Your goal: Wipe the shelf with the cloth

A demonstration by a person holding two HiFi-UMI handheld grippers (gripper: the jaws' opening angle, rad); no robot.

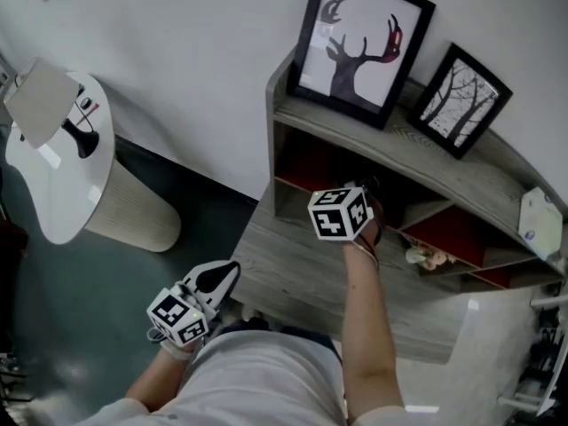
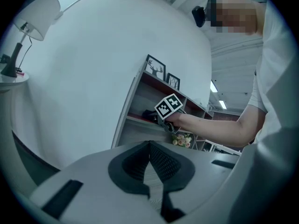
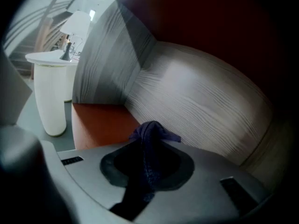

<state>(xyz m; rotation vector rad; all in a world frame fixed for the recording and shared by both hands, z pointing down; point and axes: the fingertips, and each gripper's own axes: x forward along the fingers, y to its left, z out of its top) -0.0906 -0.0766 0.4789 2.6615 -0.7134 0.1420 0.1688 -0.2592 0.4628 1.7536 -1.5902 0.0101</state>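
Note:
The grey wooden shelf unit (image 1: 302,264) stands against the white wall. My right gripper (image 3: 150,146) reaches into its upper left compartment; in the head view only its marker cube (image 1: 340,213) shows at the opening. Its jaws are shut on a dark blue cloth (image 3: 148,136), which bunches out past the fingertips close to the compartment's wood-grain wall (image 3: 205,106) and a red panel (image 3: 103,125). My left gripper (image 1: 220,278) hangs low to the left, in front of the unit, well apart from it. Its pads (image 2: 149,148) meet with nothing between them.
Two framed pictures lean on the top board: a deer (image 1: 359,47) and a bare tree (image 1: 461,100). A small bunch of flowers (image 1: 426,257) sits in a compartment to the right. A white round side table with a lamp (image 1: 62,167) stands left of the shelf.

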